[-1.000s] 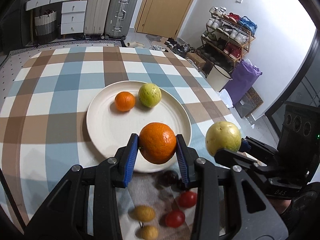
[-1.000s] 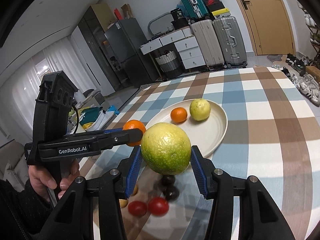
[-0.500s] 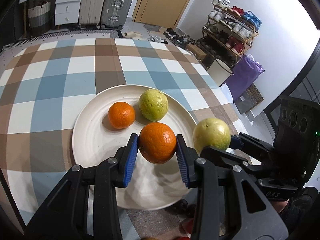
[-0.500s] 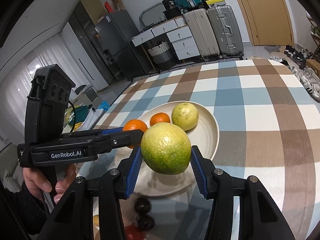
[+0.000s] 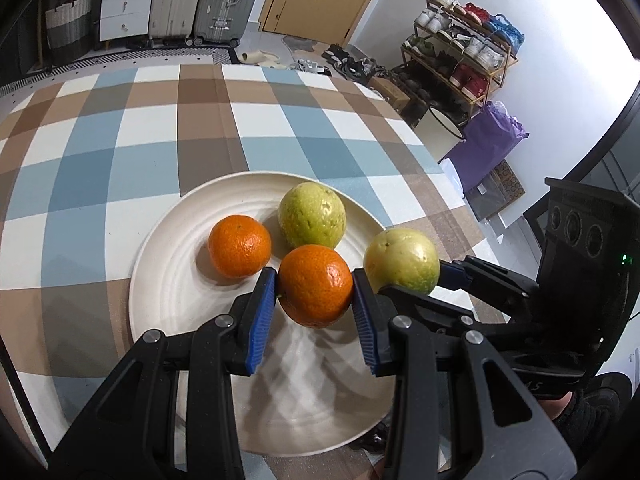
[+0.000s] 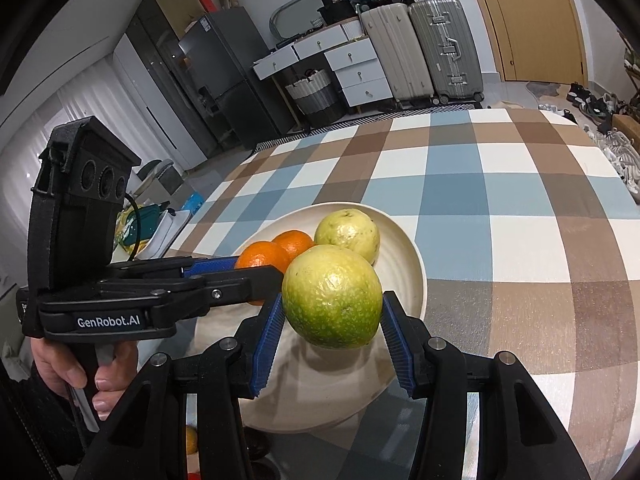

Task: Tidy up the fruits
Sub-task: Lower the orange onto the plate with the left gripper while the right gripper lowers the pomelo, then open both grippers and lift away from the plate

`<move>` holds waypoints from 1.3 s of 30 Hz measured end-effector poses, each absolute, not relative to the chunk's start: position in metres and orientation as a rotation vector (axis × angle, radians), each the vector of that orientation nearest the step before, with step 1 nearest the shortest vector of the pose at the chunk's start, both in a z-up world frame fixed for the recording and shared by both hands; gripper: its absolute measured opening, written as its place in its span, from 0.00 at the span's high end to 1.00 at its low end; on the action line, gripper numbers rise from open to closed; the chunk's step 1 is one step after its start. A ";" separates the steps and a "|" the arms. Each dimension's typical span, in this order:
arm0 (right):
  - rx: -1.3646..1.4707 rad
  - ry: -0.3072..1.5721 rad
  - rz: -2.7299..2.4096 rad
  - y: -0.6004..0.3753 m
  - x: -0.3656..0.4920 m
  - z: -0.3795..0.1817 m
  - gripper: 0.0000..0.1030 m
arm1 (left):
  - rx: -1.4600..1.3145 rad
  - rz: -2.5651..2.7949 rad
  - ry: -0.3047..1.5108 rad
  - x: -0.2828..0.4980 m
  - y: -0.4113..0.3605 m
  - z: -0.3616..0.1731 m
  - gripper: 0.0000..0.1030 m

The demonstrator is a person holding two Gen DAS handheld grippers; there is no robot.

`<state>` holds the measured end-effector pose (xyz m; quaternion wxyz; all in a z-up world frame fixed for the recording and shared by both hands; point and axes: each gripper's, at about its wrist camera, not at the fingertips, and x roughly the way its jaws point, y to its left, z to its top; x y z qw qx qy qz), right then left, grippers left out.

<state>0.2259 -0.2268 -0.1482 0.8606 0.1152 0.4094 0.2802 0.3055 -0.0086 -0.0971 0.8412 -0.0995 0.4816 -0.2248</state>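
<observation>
My left gripper (image 5: 314, 312) is shut on an orange (image 5: 315, 283) and holds it just above the cream plate (image 5: 160, 288). My right gripper (image 6: 332, 338) is shut on a green guava (image 6: 332, 296) and holds it over the plate's (image 6: 408, 268) near right part. On the plate lie a second orange (image 5: 239, 246) and a second guava (image 5: 312, 215), side by side behind the held orange. The right gripper with its guava (image 5: 401, 261) shows at the right of the left wrist view. The left gripper (image 6: 240, 276) shows in the right wrist view.
The plate sits on a checked blue, brown and white tablecloth (image 5: 160, 128). Small dark and yellow fruits (image 6: 192, 440) lie on the table just in front of the plate. Suitcases (image 5: 200, 0), drawers and a shoe rack (image 5: 460, 52) stand beyond the table.
Both grippers have moved forward with their fruits, from the plate's near edge to over it, and now sit lower and closer to the two fruits lying there.
</observation>
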 end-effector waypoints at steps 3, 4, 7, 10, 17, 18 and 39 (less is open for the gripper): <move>0.239 0.868 0.582 -0.227 0.228 -0.151 0.51 | -0.208 -0.471 1.028 0.307 -0.010 -0.102 0.67; 0.238 0.870 0.581 -0.226 0.229 -0.152 0.51 | -0.207 -0.470 1.029 0.308 -0.011 -0.102 0.67; 0.234 0.874 0.579 -0.224 0.229 -0.153 0.51 | -0.196 -0.473 1.036 0.310 -0.015 -0.104 0.67; 0.232 0.877 0.573 -0.223 0.231 -0.154 0.51 | -0.203 -0.472 1.043 0.312 -0.016 -0.106 0.67; 0.255 0.823 0.566 -0.230 0.228 -0.145 0.44 | -0.210 -0.471 1.022 0.313 -0.014 -0.098 0.66; 0.253 0.816 0.561 -0.231 0.227 -0.143 0.43 | -0.208 -0.470 1.020 0.312 -0.013 -0.097 0.66; 0.250 0.735 0.556 -0.239 0.171 -0.119 0.43 | -0.154 -0.384 0.919 0.236 0.008 -0.064 0.66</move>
